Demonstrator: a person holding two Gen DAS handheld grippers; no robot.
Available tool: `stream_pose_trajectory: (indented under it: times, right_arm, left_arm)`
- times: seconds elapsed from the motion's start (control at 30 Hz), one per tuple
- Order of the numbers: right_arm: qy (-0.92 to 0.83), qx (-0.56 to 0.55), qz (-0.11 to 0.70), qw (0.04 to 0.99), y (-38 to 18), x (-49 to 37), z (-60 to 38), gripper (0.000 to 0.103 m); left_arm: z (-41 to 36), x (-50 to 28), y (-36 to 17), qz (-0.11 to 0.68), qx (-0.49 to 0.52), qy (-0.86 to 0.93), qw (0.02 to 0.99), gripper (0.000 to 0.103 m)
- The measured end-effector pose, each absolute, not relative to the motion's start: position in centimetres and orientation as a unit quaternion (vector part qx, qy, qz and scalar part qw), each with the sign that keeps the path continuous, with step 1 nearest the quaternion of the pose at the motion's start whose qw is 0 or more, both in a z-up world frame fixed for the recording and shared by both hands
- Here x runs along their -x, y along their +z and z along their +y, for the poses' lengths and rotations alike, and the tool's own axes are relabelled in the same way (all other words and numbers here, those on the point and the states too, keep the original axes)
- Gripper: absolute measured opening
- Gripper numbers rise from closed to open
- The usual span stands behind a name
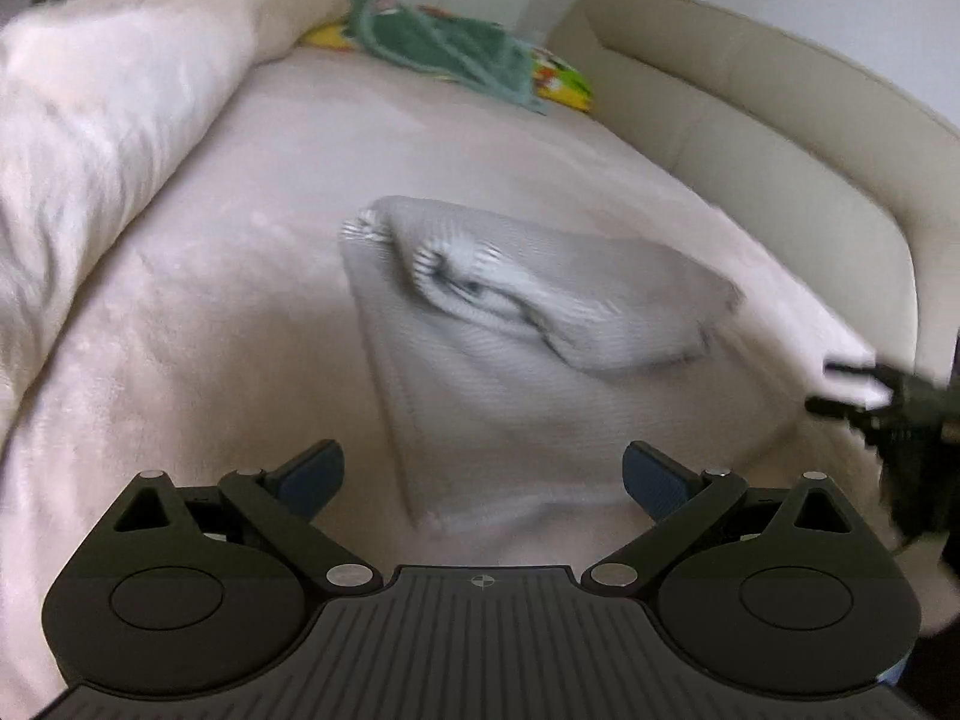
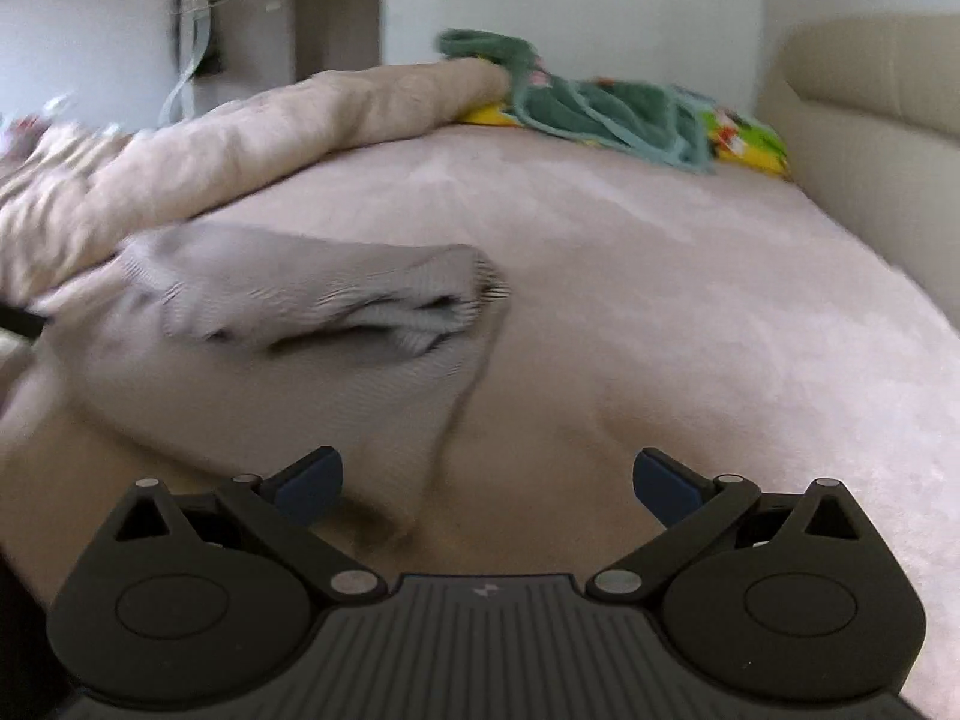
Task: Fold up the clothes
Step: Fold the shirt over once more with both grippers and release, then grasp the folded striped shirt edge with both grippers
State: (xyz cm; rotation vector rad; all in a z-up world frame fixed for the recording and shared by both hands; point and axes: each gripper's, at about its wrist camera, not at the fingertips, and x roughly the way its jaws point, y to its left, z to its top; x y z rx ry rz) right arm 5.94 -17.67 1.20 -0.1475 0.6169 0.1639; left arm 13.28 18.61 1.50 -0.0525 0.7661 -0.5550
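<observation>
A grey ribbed sweater (image 1: 510, 354) lies on a bed covered by a pale pink blanket (image 1: 240, 312), roughly in the middle of the mattress and just ahead of both handheld tongs. Seen from the left tongs' camera, the garment looks partly folded: a flat panel spreads toward the camera, and a sleeve or folded-over part with a ribbed cuff lies bunched across its upper half. The pictures are blurred, so the exact layers cannot be told. The left gripper (image 1: 483, 477) hangs above the near edge of the sweater with its jaws spread wide and nothing between them. The right gripper (image 2: 487, 483) is likewise spread wide and empty, with the sweater (image 2: 312, 312) ahead and to its left; its dark tips also show at the right edge of the left camera's view. A rumpled cream duvet (image 1: 102, 138) is heaped along one side of the bed, a green towel (image 1: 432, 42) lies at the far end, and a beige padded headboard (image 1: 780, 120) curves along the other side. The sweater appears soft, light and limp, likely to sag and drape when lifted and to slip little against the plush blanket. A sensible hold would be a pinch on a firm ribbed edge, such as the hem corner or the cuff.
</observation>
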Motion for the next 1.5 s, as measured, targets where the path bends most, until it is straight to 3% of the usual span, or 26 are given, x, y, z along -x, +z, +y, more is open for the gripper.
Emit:
stream_pose_trajectory:
  times: [0.2, 0.47, 0.6, 0.67, 0.77, 0.93, 1.1, 1.13, 1.17, 1.2, 1.23, 1.5]
  right_arm:
    - [0.012, 0.208, 0.227, 0.951, -0.3, -5.0, -13.7, 0.103]
    - [-0.054, 0.261, 0.243, 0.932, -1.5, -6.3, -12.8, 0.103]
    - [-0.075, 0.225, 0.198, 0.951, 2.8, -5.4, -15.7, 0.103]
    - [-0.091, 0.222, 0.184, 0.953, 3.6, -5.2, -16.2, 0.103]
    - [-0.067, 0.221, 0.239, 0.943, 1.3, -5.3, -16.0, 0.103]
    - [0.044, 0.071, 0.293, 0.952, 0.6, -2.1, -19.0, 0.103]
    - [0.137, -0.202, 0.376, 0.894, 0.0, -4.1, -23.3, 0.103]
    - [0.135, -0.251, 0.397, 0.872, -1.1, -4.9, -23.8, 0.103]
    - [0.123, -0.284, 0.39, 0.867, -1.9, -5.0, -24.4, 0.103]
    - [0.122, -0.302, 0.381, 0.866, -2.1, -5.0, -24.8, 0.103]
    - [0.121, -0.319, 0.371, 0.864, -2.2, -5.0, -25.2, 0.103]
    - [0.148, -0.339, 0.376, 0.849, -1.6, -5.2, -26.0, 0.103]
  left_arm:
    - [15.7, -13.1, 1.2, 0.336, -0.115, -0.142, 0.924, 0.102]
    - [19.0, -16.0, 3.6, 0.333, -0.021, -0.046, 0.941, 0.103]
    - [19.0, -14.0, 5.5, 0.32, -0.004, -0.077, 0.944, 0.103]
    - [18.4, -13.8, 4.0, 0.341, -0.01, -0.079, 0.937, 0.103]
    - [17.8, -13.5, 1.5, 0.379, -0.017, -0.081, 0.922, 0.102]
    - [20.2, -11.6, 2.9, 0.361, 0.092, -0.159, 0.914, 0.102]
    - [20.1, -11.7, 4.4, 0.332, 0.162, -0.203, 0.907, 0.1]
    - [19.5, -11.9, 4.1, 0.335, 0.155, -0.201, 0.907, 0.099]
    - [19.0, -12.2, 3.8, 0.339, 0.15, -0.203, 0.907, 0.081]
    - [18.6, -12.6, 3.6, 0.345, 0.149, -0.207, 0.903, 0.052]
    - [18.6, -13.2, 3.3, 0.35, 0.16, -0.21, 0.899, 0.047]
    - [20.4, -19.2, 2.4, 0.369, 0.332, -0.233, 0.836, 0.046]
